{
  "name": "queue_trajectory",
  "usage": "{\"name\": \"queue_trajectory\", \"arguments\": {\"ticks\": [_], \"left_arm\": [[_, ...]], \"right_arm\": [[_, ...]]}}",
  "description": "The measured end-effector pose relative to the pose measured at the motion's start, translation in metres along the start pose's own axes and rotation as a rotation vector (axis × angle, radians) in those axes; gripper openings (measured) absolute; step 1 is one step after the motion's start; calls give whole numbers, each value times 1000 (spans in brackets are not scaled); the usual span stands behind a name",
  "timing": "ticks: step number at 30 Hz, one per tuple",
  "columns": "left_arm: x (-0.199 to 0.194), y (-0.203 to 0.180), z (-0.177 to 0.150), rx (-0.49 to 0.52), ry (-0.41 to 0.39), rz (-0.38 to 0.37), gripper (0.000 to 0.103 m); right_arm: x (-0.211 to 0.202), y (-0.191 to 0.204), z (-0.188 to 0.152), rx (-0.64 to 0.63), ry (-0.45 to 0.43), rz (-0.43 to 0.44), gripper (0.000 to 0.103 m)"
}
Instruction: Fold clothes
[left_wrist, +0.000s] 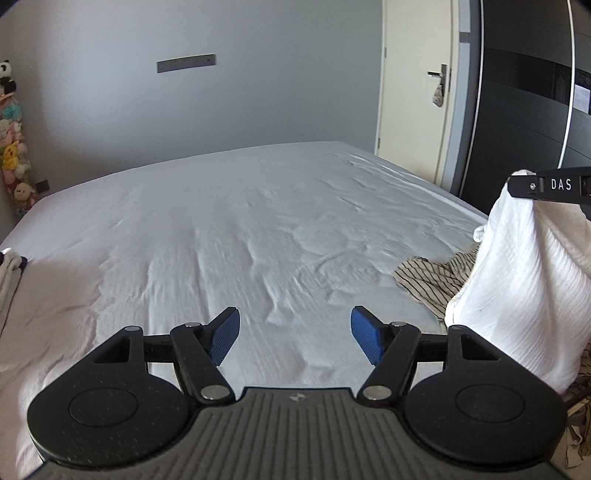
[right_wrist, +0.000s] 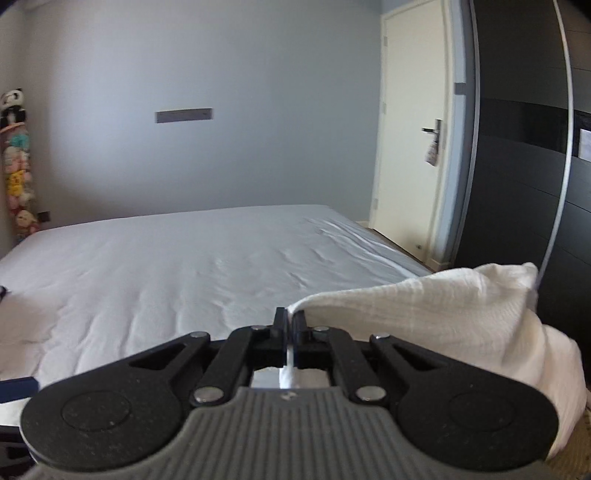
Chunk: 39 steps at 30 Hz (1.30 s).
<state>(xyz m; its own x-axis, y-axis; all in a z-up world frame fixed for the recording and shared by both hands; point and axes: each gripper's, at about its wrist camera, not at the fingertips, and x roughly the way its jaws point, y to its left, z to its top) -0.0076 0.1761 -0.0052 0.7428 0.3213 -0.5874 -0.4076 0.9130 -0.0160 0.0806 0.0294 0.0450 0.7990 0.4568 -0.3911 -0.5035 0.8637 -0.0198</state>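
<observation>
Bed with wrinkled white sheet fills both views. Right gripper: jaws closed on an edge of a white cloth, fabric pinched between the pads and trailing back under the fingers. Cloth hangs off to the right of the gripper, raised clear of the bed. From the left wrist view the same cloth drapes down from the right gripper at frame right. Left gripper: jaws wide apart, blue pads visible, nothing between them, above bare sheet. Striped garment lies crumpled on the bed just beside the hanging cloth. Door and dark wardrobe at right.
</observation>
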Motion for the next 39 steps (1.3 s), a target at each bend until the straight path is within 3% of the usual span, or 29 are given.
{"name": "queue_trajectory", "arguments": {"ticks": [9, 15, 19, 21, 22, 23, 29, 35, 39], "left_arm": [[-28, 99, -8, -114, -16, 161, 79], [-32, 143, -25, -161, 21, 223, 79], [-32, 150, -37, -147, 52, 220, 79], [-30, 149, -43, -139, 66, 209, 79], [-30, 147, -47, -133, 73, 197, 79], [-30, 146, -52, -127, 80, 184, 79], [-20, 148, -73, -95, 108, 132, 79], [-7, 143, -85, -65, 122, 62, 79], [11, 128, -87, -30, 159, 61, 80]], "right_arm": [[-9, 134, 9, -69, -27, 341, 3], [9, 182, -17, -55, 116, 462, 3], [16, 186, -45, -56, 195, 425, 11], [20, 181, -52, -48, 215, 403, 24], [24, 178, -53, -44, 218, 389, 36], [28, 176, -53, -39, 221, 374, 40], [42, 138, -51, 17, 238, 302, 54], [68, 98, -69, 10, 324, 194, 58], [87, 72, -94, 40, 417, 136, 59]]}}
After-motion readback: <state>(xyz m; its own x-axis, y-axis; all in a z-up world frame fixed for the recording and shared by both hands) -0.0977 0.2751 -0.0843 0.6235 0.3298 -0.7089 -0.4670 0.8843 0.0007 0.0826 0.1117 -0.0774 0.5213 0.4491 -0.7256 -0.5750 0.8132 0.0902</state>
